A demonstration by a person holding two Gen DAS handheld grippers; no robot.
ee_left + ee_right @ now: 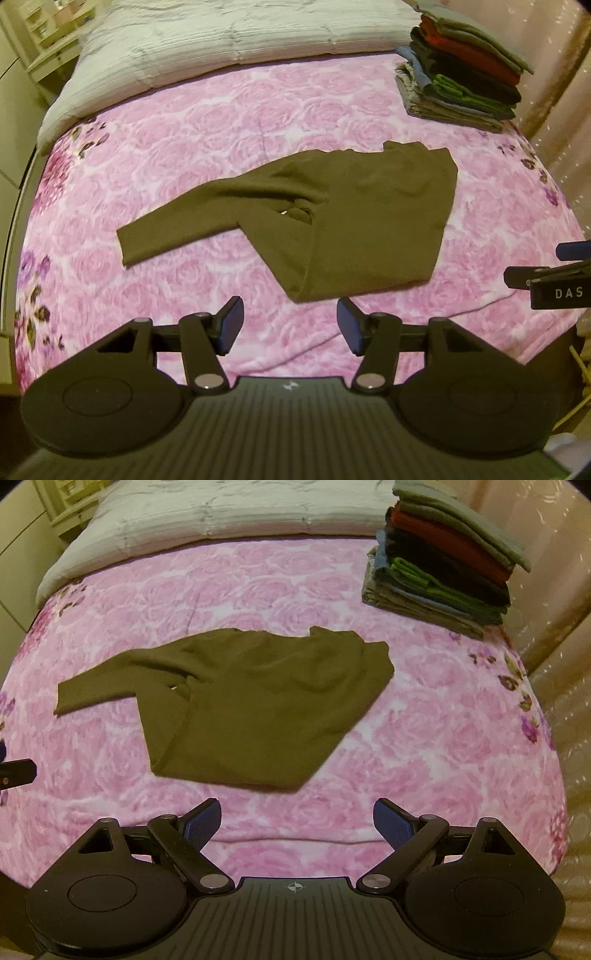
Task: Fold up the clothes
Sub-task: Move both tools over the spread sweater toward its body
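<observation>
A dark olive long-sleeved top lies partly folded on a pink rose-patterned bedspread, one sleeve stretched left; the right hand-held gripper hovers open nearby, a stack of folded clothes behind

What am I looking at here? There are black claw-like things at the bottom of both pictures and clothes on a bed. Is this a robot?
No robot arm here: a person holds a two-finger gripper in each hand, and each gripper carries a wide-angle camera looking forward along its fingers. That is why the black parts fill the bottom of each picture. One picture comes from the left gripper, the other from the right gripper. Both stand open and hold nothing.

Ahead is a bed with a pink rose-patterned blanket. On it lies a dark olive long-sleeved top, partly folded, one sleeve stretched out to the left. At the far right corner sits a stack of folded clothes. A pale quilt lies at the far end.
</observation>
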